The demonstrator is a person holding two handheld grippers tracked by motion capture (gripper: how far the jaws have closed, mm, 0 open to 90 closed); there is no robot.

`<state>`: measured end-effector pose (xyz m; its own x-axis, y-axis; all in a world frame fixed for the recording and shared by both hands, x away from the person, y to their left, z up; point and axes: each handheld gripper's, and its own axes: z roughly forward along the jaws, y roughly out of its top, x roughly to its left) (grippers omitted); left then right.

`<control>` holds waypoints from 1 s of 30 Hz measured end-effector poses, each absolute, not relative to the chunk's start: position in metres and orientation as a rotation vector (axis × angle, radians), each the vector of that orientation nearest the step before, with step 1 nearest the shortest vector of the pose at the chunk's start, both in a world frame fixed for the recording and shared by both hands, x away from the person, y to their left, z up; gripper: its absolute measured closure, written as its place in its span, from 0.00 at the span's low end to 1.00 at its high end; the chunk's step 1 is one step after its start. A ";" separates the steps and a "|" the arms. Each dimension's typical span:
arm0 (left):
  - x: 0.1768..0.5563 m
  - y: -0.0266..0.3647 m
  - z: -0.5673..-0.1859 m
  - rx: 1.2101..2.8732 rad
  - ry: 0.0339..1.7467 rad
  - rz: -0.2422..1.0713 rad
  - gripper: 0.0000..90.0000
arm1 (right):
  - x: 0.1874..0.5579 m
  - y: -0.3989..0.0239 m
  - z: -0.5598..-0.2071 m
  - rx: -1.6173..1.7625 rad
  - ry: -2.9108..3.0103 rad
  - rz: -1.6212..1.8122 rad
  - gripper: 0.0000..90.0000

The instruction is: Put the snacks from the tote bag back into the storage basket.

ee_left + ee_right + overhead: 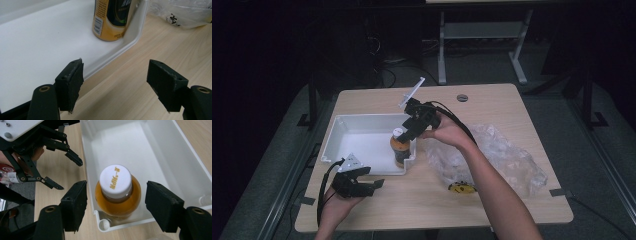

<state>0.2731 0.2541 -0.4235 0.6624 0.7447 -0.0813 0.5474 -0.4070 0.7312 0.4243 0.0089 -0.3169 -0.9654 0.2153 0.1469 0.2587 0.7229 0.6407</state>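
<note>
White plastic forms the bin (357,142), which sits on the wooden table (492,100) near its left side. The bottle (401,149) stands upright inside the bin, in the near right corner, touching or just beside the corner wall (the left gripper view shows its base (110,25) against the curved wall). It holds orange liquid and carries a white cap (115,180) with orange print. The right gripper (408,131) hangs directly over the bottle, pointing down; in the right gripper view its jaws stand apart on either side of the bottle neck, with clear gaps between the pads and the bottle, so nothing is gripped. The left gripper (374,181) rests at the near edge of the table, just outside the bin's near wall, its jaws wide apart and empty; one jaw lies over the bin rim, the other over the bare table. A crumpled clear bag (492,155) lies to the right of the bin, with a small yellow object (462,188) at its near edge.
</note>
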 end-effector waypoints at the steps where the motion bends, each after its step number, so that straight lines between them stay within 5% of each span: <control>1: 0.273 0.254 -0.424 2.115 0.994 0.332 0.32 | 0.424 0.007 -0.316 -0.402 -2.854 -1.084 0.35; 30: 0.274 0.255 -0.425 2.114 0.986 0.333 0.32 | 0.421 -0.028 -0.304 -0.468 -2.861 -1.150 0.30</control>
